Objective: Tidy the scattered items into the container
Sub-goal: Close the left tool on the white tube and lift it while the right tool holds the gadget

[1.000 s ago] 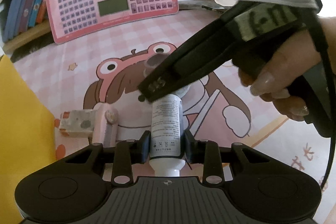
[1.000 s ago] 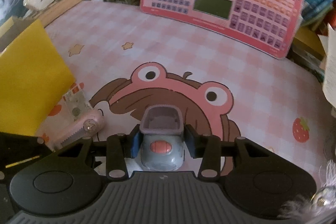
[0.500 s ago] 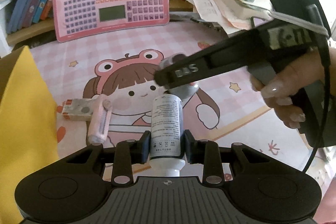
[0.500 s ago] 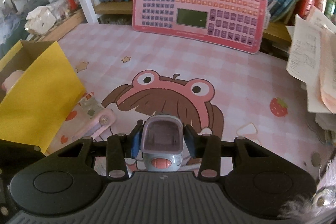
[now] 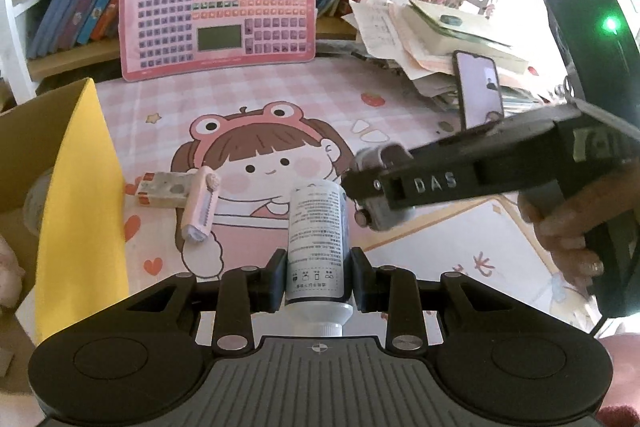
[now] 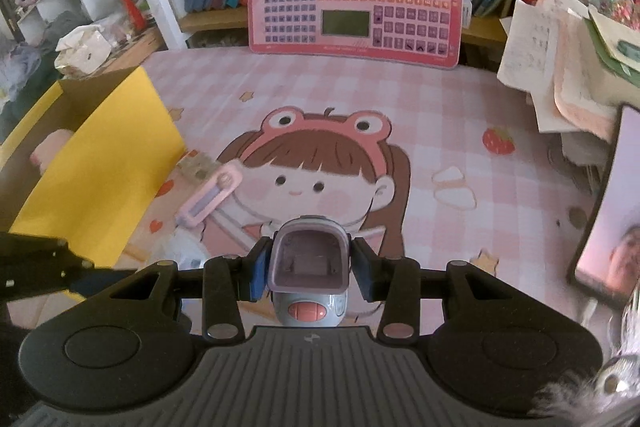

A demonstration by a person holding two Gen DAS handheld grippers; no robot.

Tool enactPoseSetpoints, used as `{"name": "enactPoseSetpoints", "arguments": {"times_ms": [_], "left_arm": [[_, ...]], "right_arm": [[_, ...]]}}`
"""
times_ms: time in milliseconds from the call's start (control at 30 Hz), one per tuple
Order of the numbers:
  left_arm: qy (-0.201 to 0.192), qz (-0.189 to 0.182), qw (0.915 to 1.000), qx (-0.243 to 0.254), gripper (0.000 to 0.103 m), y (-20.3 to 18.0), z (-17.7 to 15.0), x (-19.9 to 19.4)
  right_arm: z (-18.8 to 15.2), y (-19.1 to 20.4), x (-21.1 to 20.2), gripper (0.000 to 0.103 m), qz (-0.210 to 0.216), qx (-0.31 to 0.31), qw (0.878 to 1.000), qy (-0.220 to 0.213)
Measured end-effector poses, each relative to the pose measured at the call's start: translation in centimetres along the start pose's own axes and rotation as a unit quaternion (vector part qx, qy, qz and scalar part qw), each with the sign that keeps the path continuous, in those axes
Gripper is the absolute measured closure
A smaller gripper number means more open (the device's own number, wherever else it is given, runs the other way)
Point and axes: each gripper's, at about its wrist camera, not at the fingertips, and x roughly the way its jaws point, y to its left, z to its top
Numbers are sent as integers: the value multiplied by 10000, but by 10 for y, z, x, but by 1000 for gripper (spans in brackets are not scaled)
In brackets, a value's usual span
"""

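Observation:
My left gripper point(image 5: 318, 277) is shut on a white bottle point(image 5: 318, 239) with small print, held above the pink mat. My right gripper point(image 6: 308, 273) is shut on a grey toy car point(image 6: 308, 279) with an orange button; it also shows in the left wrist view point(image 5: 382, 199) at the right. A pink stapler-like tool point(image 5: 199, 205) and a small patterned box point(image 5: 162, 190) lie on the mat beside the yellow cardboard box point(image 5: 84, 195). They also show in the right wrist view: the pink tool point(image 6: 212, 195), the patterned box point(image 6: 196, 165) and the yellow cardboard box point(image 6: 100, 167).
A pink keyboard board point(image 5: 218, 9) leans against bookshelves at the back. A phone point(image 5: 478, 91) stands at the right before piled papers point(image 5: 404, 31). The yellow box holds a pink soft item point(image 6: 48, 151).
Both grippers have risen and pulled back from the mat with their items. More of the mat, the yellow box and the phone has come into view.

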Motion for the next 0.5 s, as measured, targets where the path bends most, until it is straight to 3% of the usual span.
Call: {"name": "enactPoseSetpoints", "arguments": {"times_ms": [500], "left_arm": [[-244, -677, 9974, -73, 72, 6, -36, -63]], "right_arm": [[-52, 48, -51, 63, -58, 322, 9995, -39]]}}
